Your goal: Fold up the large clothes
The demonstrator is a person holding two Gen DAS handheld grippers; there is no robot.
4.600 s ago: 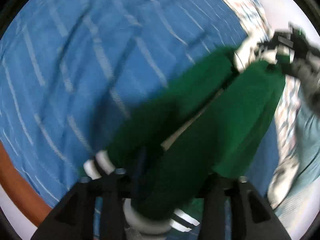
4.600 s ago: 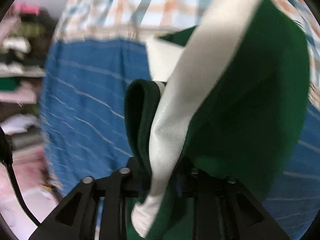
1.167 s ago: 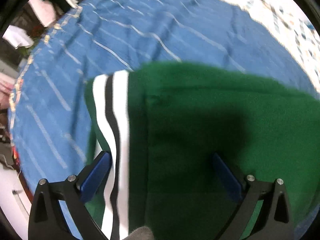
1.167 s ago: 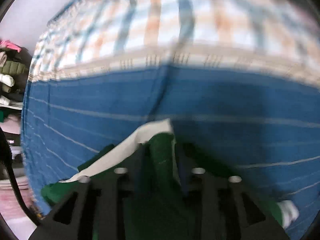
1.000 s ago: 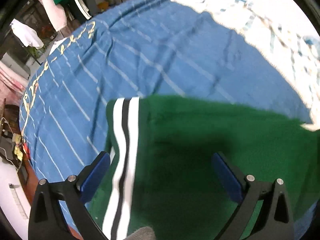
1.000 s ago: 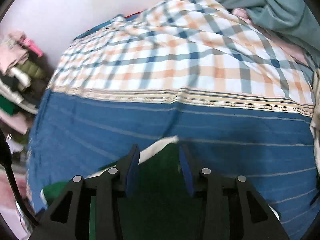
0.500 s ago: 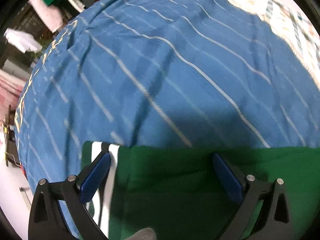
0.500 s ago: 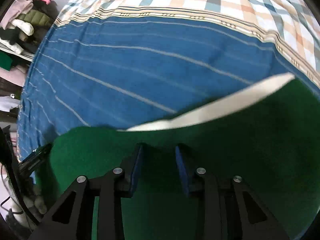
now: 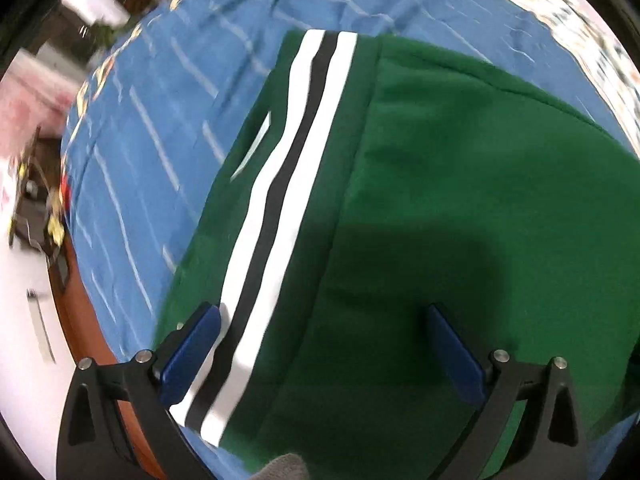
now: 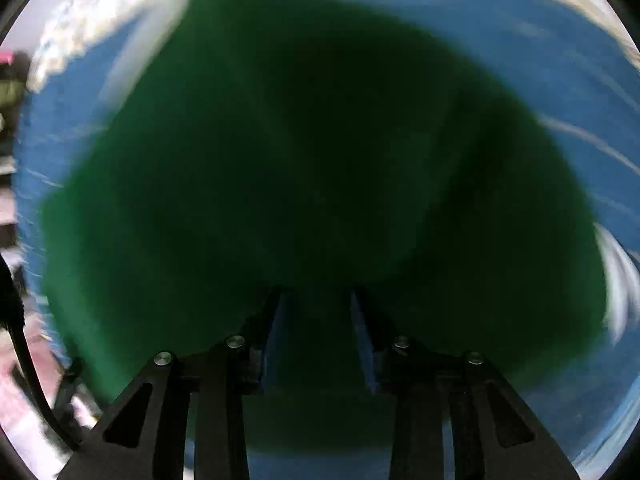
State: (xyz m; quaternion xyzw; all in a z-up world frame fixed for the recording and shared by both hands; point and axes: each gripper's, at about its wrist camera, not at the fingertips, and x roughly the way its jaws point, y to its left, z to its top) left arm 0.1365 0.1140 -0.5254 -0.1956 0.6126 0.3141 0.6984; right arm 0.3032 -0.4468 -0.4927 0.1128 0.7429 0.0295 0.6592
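Green jacket (image 9: 460, 208) lies flat on the blue striped bedspread (image 9: 168, 92), striped hem (image 9: 280, 216) at left. Left hand-held gripper (image 9: 324, 340) spread wide above it, holding nothing. Right hand-held gripper (image 10: 316, 320) over the blurred green cloth, jaws apart with a narrower gap. Plaid sheet (image 9: 592, 32) far right.

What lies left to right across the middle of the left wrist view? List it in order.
Blue striped bedspread → green hem edge of the jacket → white and black striped band → plain green body of the jacket.
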